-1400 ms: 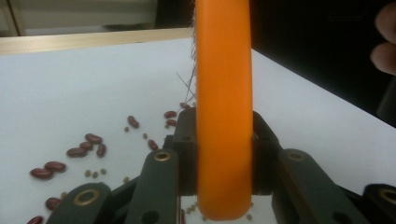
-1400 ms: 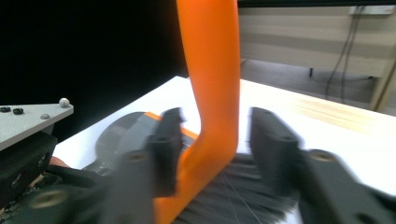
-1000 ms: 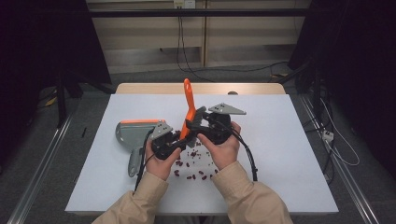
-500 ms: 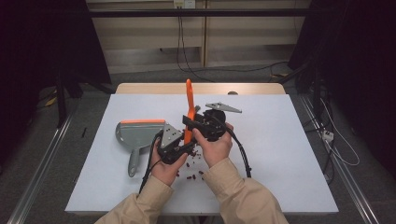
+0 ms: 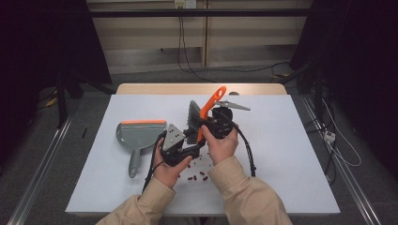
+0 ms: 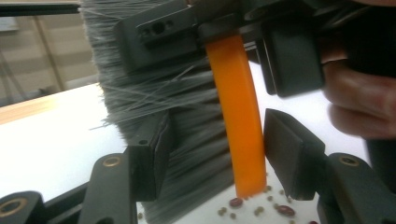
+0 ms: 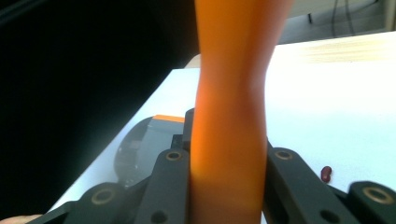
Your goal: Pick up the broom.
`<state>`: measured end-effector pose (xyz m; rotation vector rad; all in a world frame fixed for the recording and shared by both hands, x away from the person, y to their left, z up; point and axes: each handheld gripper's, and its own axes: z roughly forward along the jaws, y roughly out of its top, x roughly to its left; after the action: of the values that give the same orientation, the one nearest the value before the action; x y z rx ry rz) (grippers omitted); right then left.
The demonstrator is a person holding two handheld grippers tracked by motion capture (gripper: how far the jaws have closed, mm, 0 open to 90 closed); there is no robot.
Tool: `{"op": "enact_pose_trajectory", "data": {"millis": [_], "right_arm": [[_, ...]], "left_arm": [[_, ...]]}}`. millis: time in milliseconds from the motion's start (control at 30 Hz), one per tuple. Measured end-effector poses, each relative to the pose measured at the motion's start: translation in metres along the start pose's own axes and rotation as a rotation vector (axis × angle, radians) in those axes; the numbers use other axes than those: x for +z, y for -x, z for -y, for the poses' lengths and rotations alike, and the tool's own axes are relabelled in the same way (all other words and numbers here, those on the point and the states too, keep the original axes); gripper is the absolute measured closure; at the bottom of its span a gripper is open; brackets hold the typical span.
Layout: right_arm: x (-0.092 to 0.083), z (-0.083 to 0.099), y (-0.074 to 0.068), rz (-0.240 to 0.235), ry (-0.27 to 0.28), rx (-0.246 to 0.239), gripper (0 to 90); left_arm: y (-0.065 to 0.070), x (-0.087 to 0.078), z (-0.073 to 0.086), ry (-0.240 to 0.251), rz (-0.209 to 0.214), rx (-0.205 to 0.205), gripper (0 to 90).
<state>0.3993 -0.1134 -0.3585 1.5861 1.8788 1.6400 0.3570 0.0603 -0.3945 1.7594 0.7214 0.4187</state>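
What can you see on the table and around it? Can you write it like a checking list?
Surface: white table, wooden strip along the far edge.
Job's things: brush with orange handle and grey bristles, held up off the table; grey dustpan with an orange lip lies flat at the left.
Clutter: dark red beans scattered near the hands.
Grippers: right gripper clamped on the orange handle, having just closed; left gripper has just been opening, its pads apart from the handle between them.
Cables: black cable trails from the right gripper; more wires on the floor.
Surroundings: dark curtains at both sides, pale wall behind.
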Motion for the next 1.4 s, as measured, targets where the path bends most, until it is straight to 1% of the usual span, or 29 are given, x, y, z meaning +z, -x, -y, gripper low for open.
{"op": "enact_pose_trajectory", "data": {"millis": [33, 67, 100, 133, 167, 200, 267, 300, 333, 367, 400, 467, 533, 567, 633, 733, 767, 900, 1000, 1133, 1233, 1300, 1367, 1400], "right_arm": [[-0.001, -0.001, 0.003, 0.002, 0.000, 0.000, 78.1], [-0.003, -0.002, 0.005, 0.012, -0.002, -0.023, 78.0], [-0.005, -0.004, 0.008, 0.016, 0.000, -0.043, 78.0], [-0.008, -0.005, 0.011, 0.031, -0.006, -0.057, 78.0], [-0.011, -0.008, 0.016, 0.035, -0.012, -0.065, 78.0], [-0.014, -0.009, 0.019, 0.033, -0.012, -0.067, 78.0], [-0.020, -0.012, 0.028, 0.053, -0.013, -0.073, 78.0], [-0.024, -0.014, 0.033, 0.055, -0.013, -0.082, 78.0], [-0.027, -0.015, 0.036, 0.065, -0.016, -0.088, 78.0], [-0.031, -0.016, 0.040, 0.085, -0.024, -0.103, 78.0], [-0.033, -0.017, 0.043, 0.087, -0.027, -0.111, 78.0], [-0.039, -0.017, 0.051, 0.105, -0.037, -0.121, 78.0], [-0.045, -0.018, 0.057, 0.116, -0.061, -0.147, 78.0], [-0.047, -0.017, 0.060, 0.133, -0.071, -0.159, 78.0], [-0.051, -0.018, 0.064, 0.150, -0.099, -0.177, 78.0], [-0.056, -0.017, 0.069, 0.179, -0.150, -0.223, 78.0], [-0.058, -0.016, 0.071, 0.184, -0.165, -0.231, 78.0], [-0.062, -0.013, 0.080, 0.196, -0.222, -0.234, 78.0], [-0.065, -0.009, 0.086, 0.208, -0.263, -0.218, 77.9], [-0.068, -0.006, 0.091, 0.225, -0.312, -0.241, 78.0], [-0.069, -0.005, 0.098, 0.235, -0.359, -0.221, 77.9], [-0.069, -0.006, 0.102, 0.241, -0.380, -0.212, 77.8], [-0.067, -0.005, 0.106, 0.241, -0.381, -0.207, 77.8], [-0.065, -0.003, 0.109, 0.251, -0.385, -0.201, 77.7]], "left_arm": [[0.000, 0.000, 0.000, -0.002, 0.007, -0.005, 40.0], [-0.002, 0.000, 0.001, -0.015, 0.023, -0.003, 36.5], [-0.003, 0.000, 0.001, -0.025, 0.024, -0.008, 36.5], [-0.004, -0.001, 0.002, -0.036, 0.003, 0.001, 36.6], [-0.007, -0.001, 0.002, -0.039, 0.012, -0.003, 35.0], [-0.009, -0.001, 0.002, -0.041, 0.013, -0.016, 33.0], [-0.013, -0.003, 0.002, -0.043, 0.009, -0.011, 30.8], [-0.014, -0.003, 0.002, -0.042, 0.011, -0.012, 29.3], [-0.015, -0.005, 0.002, -0.044, 0.011, -0.012, 27.9], [-0.016, -0.005, 0.002, -0.042, 0.010, -0.010, 26.7], [-0.018, -0.007, 0.002, -0.049, 0.011, 0.004, 25.8], [-0.020, -0.008, 0.003, -0.052, 0.013, -0.004, 24.5], [-0.022, -0.009, 0.003, -0.059, 0.024, -0.007, 22.7], [-0.023, -0.009, 0.003, -0.061, 0.028, -0.005, 22.0], [-0.025, -0.011, 0.002, -0.064, 0.034, -0.006, 20.1], [-0.029, -0.016, 0.002, -0.066, 0.034, -0.005, 18.6], [-0.031, -0.018, 0.002, -0.068, 0.032, -0.010, 18.2], [-0.039, -0.026, 0.003, -0.061, 0.025, -0.017, 16.9], [-0.045, -0.030, 0.004, -0.059, 0.020, -0.023, 15.8], [-0.053, -0.036, 0.005, -0.048, 0.009, -0.038, 13.6], [-0.058, -0.042, 0.006, -0.044, -0.001, -0.042, 12.9], [-0.062, -0.045, 0.007, -0.039, -0.011, -0.043, 12.7], [-0.065, -0.048, 0.008, -0.042, -0.019, -0.040, 12.6], [-0.067, -0.050, 0.009, -0.043, -0.024, -0.044, 12.6]]}}
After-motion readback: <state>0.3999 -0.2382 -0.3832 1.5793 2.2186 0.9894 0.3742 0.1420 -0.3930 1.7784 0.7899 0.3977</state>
